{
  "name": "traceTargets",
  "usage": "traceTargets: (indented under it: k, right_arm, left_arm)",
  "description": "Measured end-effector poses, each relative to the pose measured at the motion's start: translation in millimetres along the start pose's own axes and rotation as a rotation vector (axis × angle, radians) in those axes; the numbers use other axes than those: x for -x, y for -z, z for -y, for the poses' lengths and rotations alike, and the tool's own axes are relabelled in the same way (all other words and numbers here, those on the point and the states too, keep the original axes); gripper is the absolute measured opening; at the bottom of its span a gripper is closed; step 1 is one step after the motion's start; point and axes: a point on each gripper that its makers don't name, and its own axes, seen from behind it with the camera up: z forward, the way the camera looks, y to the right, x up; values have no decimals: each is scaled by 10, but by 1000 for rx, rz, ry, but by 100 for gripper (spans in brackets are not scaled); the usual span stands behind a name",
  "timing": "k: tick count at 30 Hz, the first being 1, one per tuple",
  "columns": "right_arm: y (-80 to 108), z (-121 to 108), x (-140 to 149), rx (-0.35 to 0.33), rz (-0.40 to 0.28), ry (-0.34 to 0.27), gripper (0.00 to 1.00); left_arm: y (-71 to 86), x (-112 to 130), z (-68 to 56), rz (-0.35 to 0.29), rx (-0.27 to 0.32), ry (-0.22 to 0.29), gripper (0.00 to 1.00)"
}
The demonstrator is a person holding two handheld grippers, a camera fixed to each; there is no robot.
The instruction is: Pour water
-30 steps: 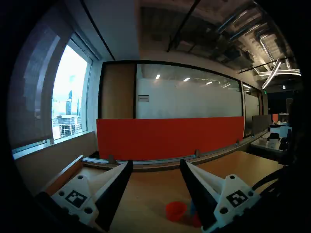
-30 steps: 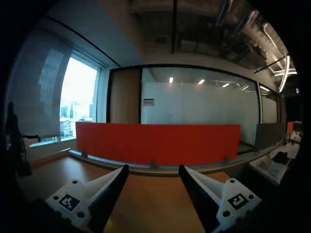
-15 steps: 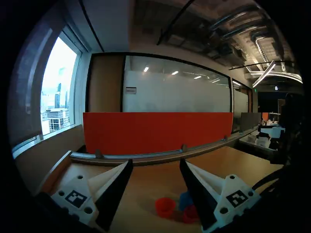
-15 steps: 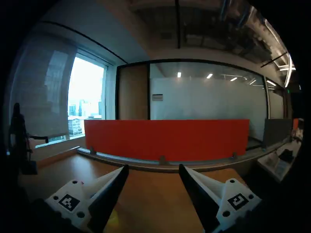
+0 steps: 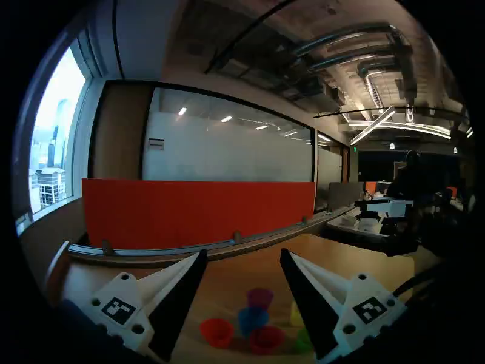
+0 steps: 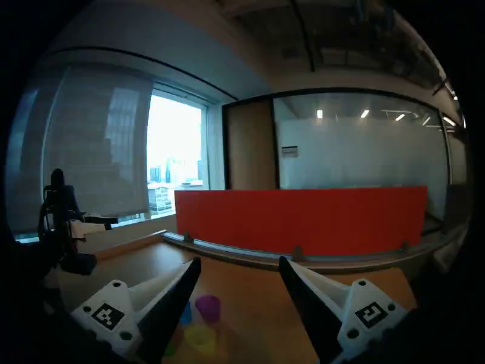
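Cups (image 5: 251,316) swung into view, maybe six | left claw (image 5: 243,251), right claw (image 6: 239,259) wide, empty | divider (image 5: 200,212) behind

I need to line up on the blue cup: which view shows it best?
The left gripper view: the blue cup stands almost whole between the open fingers. In the right gripper view just a sliver of it peeks out beside a finger, next to the purple cup.
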Motion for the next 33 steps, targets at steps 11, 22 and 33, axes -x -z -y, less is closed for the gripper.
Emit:
traceTargets:
  k: [11, 22, 33]
  right_arm:
    - [-49, 275, 26, -136, 28, 46, 99]
    - [-118, 361, 16, -181, 39, 71, 99]
    - [-197, 507, 221, -261, 100, 91, 99]
  left_arm:
    - [-59, -52, -31, 3, 97, 38, 89]
    - [-132, -36, -116, 11, 146, -32, 89]
    - [-216, 298, -64, 105, 186, -63, 89]
